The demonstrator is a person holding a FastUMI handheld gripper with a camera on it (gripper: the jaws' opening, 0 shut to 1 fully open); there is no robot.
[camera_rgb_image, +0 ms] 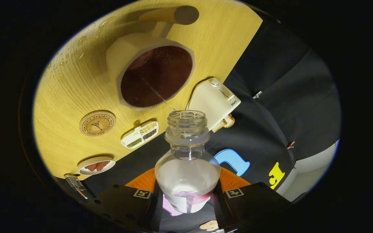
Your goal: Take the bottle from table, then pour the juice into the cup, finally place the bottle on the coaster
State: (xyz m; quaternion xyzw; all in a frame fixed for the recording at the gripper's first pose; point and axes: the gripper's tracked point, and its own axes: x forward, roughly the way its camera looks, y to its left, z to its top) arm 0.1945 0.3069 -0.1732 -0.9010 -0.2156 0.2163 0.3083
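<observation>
**One Gripper Clamped on the Tilted Bottle**

One view is available: the gripper view.

1. Gripper (188,202): both fingers press on the lower body of the bottle (188,171), one on each side. The bottle is held firmly between them.
2. Bottle: clear plastic, cap off, threaded neck pointing away from the fingers toward the cup (152,71). A small amount of reddish juice remains pooled at its base. A thin stream (159,94) runs from the mouth into the cup.
3. Cup: pale, faceted rim, with a wooden handle (170,14). It stands on the tabletop (73,87), well in from the edges, and holds dark red juice.
4. Coaster (97,123): round cork disc lying flat on the tabletop, beside the cup and apart from it. Printed lettering rings its rim; the small characters are not reliably legible.
5. Other items along the tabletop edge nearest the bottle: a cream appliance (214,100) with a short printed word too small to read, a divided dish (140,134) of grains, and a small round plate (96,165).
6. Water droplets (76,55) lie on the tabletop beyond the cup.
</observation>
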